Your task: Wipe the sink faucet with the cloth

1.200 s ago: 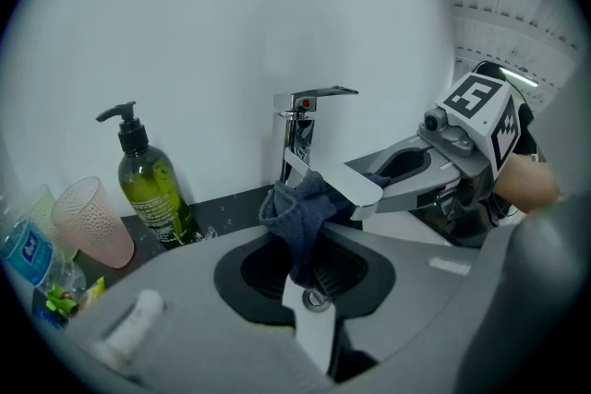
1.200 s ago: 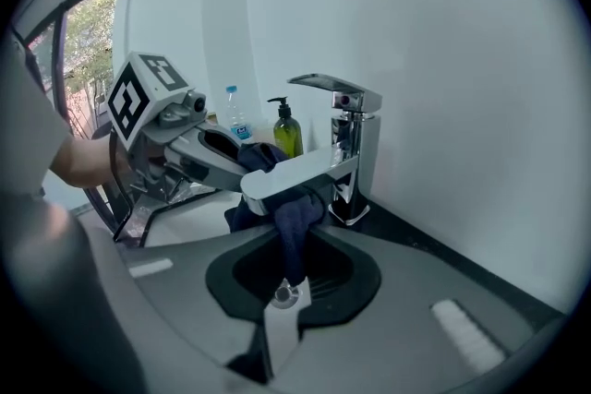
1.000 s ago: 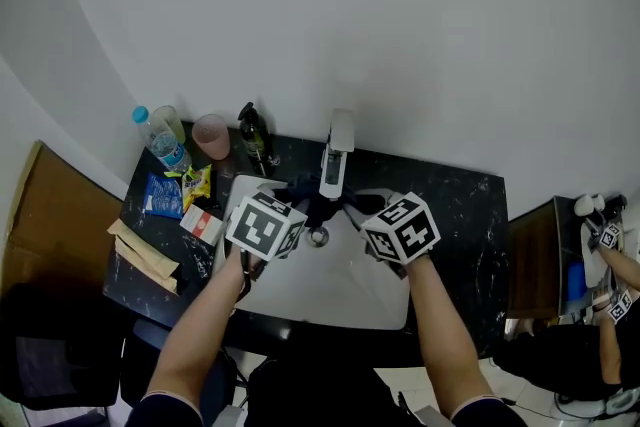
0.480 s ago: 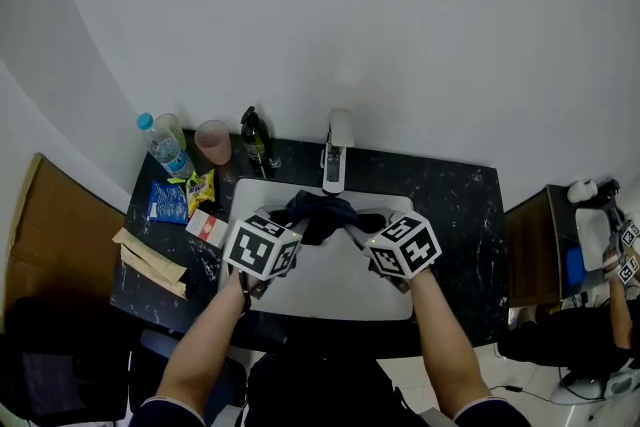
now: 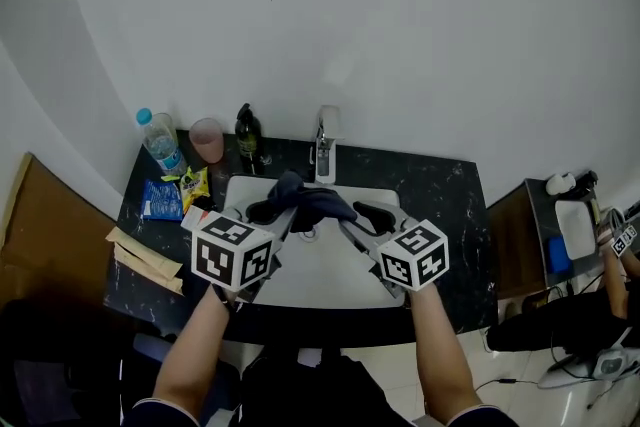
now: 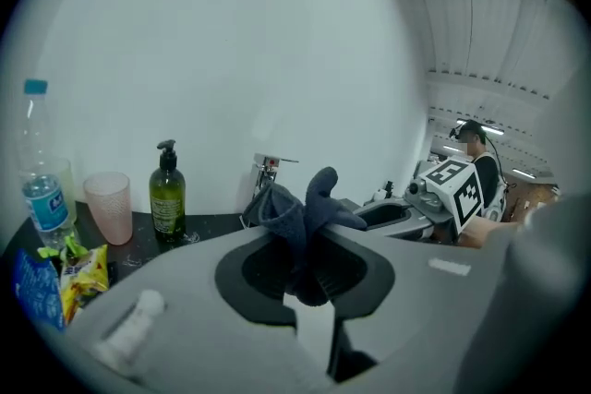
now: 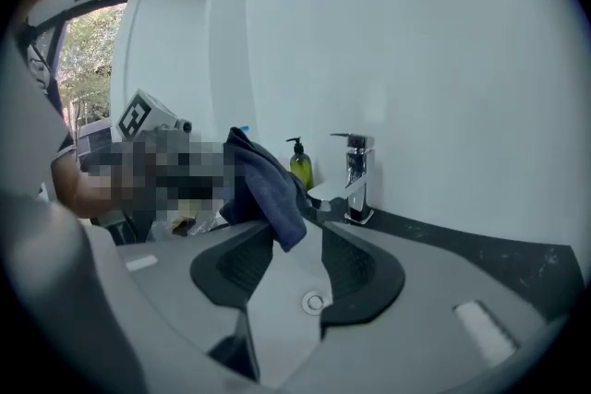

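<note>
Pulled back from faucet (image 5: 323,150), raised. Right hand-held gripper (image 7: 288,268): just opened wide, cloth (image 5: 305,200) loose between. Left hand-held gripper (image 6: 305,263): pinching it. Risk: single-grip slippage.

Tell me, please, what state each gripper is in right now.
Left gripper: closed on the dark cloth.
Right gripper: open; fingers have just been opening, cloth corner hanging loose between them.

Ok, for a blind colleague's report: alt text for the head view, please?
Above a white sink, the left gripper clamps a dark blue cloth; the right gripper has just been opening its jaws, the cloth's edge loose between them. The faucet stands behind.
</note>
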Motion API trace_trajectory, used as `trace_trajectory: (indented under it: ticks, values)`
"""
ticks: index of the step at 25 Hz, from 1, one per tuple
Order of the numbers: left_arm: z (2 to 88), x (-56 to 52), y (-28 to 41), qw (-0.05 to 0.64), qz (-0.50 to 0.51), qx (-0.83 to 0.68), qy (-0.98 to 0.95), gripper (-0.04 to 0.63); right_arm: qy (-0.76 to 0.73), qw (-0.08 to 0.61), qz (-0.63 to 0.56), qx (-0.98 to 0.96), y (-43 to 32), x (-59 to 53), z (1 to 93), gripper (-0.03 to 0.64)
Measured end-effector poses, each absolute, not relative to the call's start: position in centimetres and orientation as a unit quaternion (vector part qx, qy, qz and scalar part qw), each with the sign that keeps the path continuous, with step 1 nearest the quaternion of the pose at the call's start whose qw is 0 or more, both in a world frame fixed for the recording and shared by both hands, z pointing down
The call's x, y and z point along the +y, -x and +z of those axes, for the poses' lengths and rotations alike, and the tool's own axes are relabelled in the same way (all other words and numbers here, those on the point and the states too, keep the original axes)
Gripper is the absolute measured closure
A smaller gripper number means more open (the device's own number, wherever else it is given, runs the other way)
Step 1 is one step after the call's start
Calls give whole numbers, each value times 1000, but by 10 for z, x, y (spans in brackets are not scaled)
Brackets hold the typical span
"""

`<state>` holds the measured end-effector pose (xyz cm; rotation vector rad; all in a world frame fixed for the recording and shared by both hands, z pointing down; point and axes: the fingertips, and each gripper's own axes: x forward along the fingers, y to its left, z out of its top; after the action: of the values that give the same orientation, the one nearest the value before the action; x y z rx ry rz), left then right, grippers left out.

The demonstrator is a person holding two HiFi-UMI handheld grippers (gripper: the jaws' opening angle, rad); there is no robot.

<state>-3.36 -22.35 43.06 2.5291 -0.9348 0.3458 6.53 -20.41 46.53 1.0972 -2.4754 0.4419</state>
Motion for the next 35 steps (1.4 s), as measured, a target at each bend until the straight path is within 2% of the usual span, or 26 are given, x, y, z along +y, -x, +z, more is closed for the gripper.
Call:
trace_trajectory:
  ticks: [4, 6, 7, 8, 20, 35]
  values:
    - [411, -212, 39, 194, 95, -376, -901, 555, -415, 145, 138, -888, -87, -187, 439, 475]
    - [402, -199, 36, 183, 82, -396, -896, 554, -424, 104, 117, -892, -99, -174, 421, 538]
    - [399, -190, 31, 174, 82, -404, -894, 554, -428, 83, 105, -894, -105, -166, 412, 591]
    - [397, -180, 25, 166, 84, -411, -892, 554, -429, 67, 95, -896, -110, -157, 404, 611]
    - [368, -64, -32, 131, 82, -456, -877, 552, -389, 47, 24, -920, -143, -52, 344, 612]
    - [364, -25, -55, 114, 104, -455, -877, 552, -395, 43, 1, -918, -142, -17, 330, 612]
